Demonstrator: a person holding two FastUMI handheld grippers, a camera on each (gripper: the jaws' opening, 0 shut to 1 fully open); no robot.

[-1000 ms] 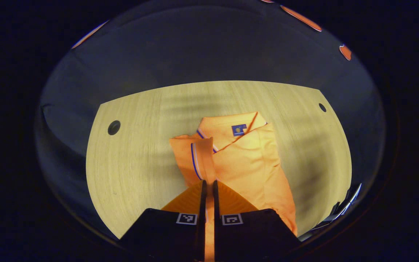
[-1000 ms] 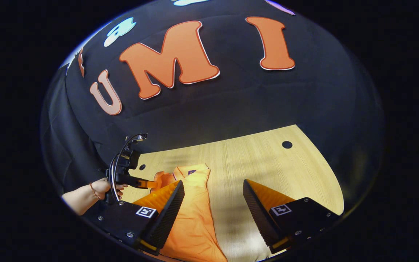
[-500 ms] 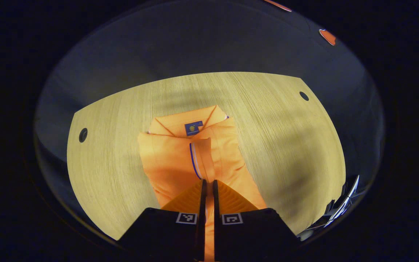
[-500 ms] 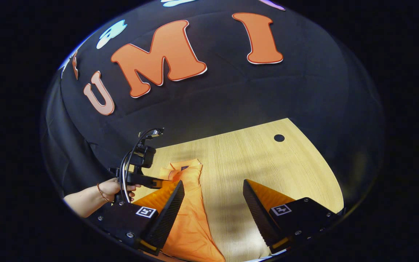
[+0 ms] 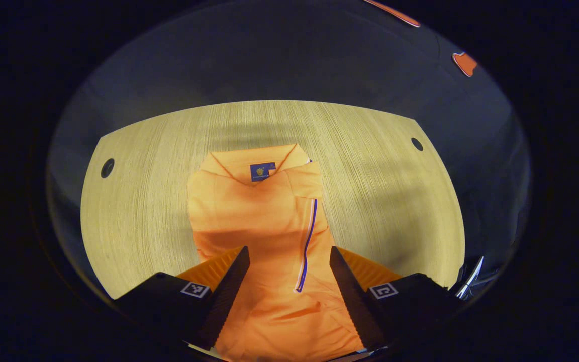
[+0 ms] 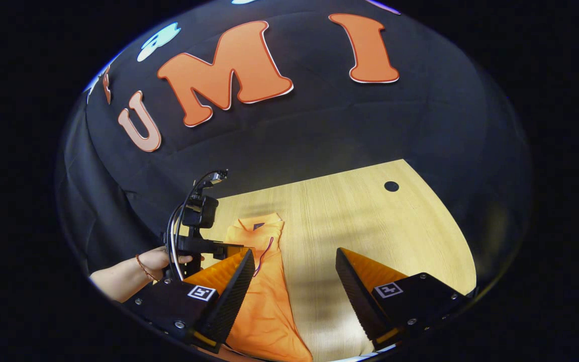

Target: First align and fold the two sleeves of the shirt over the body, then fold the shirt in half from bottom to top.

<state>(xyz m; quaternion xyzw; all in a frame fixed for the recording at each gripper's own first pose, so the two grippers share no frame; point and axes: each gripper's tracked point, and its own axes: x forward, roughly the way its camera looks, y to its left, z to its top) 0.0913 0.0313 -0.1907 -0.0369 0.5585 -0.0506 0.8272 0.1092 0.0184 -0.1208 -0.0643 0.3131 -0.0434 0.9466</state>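
The shirt [image 5: 264, 226] lies flat on the bench [image 5: 133, 201], directly ahead of and beneath your left claw [image 5: 288, 261], collar on its far side. A sleeve [image 5: 307, 236] with a striped cuff rests folded over the body between that claw's spread fingers, which grip nothing, leaving the fold undisturbed. Your right claw [image 6: 294, 266] hovers wide open and empty, with the shirt's edge by its left finger, presumably placed for the bottom-to-top fold.

Bare worktop [image 5: 385, 191] either side of shirt [image 5: 264, 226], open for passage. Left claw [image 6: 242, 247] hangs over shirt's near-left part. Booth wall behind shirt's collar end.
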